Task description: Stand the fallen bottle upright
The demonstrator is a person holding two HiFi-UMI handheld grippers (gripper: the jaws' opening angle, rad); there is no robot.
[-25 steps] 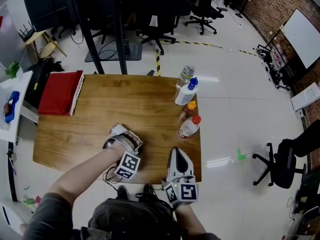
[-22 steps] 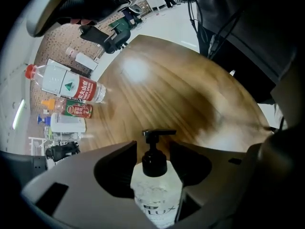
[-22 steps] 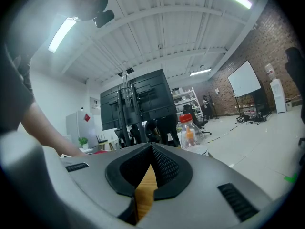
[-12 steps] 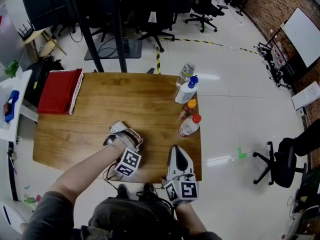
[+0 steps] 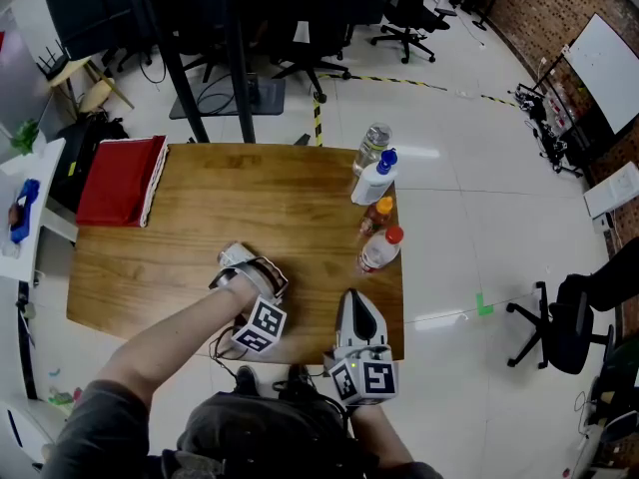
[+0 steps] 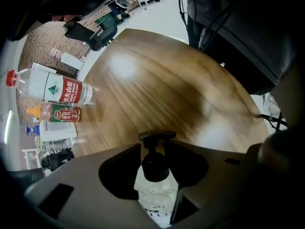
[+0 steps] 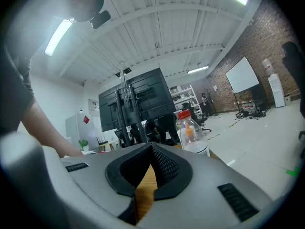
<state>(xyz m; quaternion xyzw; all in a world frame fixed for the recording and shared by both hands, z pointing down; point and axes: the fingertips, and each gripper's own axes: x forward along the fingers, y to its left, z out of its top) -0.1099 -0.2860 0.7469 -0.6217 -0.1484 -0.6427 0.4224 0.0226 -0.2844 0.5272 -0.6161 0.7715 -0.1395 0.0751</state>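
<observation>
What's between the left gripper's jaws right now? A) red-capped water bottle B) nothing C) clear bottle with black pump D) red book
C: the left gripper has the pump bottle between its jaws, which have just been closing on it.

Table (image 5: 200, 238): warm brown wood; streaked grain
Pump bottle (image 6: 155, 190): black pump head; clear body with pale print
Red-capped bottle (image 6: 62, 89): clear; red cap; white, green and red label
Orange-capped bottle (image 6: 62, 113): orange cap; red label
Squeeze bottle (image 5: 372, 185): white; blue cap
Book (image 5: 120, 183): red cover; white page edges
Right gripper (image 7: 151, 147): grey shell; black ribbed pads
Marker cube (image 5: 374, 379): black-and-white squares
Floor (image 5: 469, 218): pale grey; small green mark
Floor tape (image 5: 399, 85): yellow and black stripes
Wall (image 5: 529, 18): red-brown brick
</observation>
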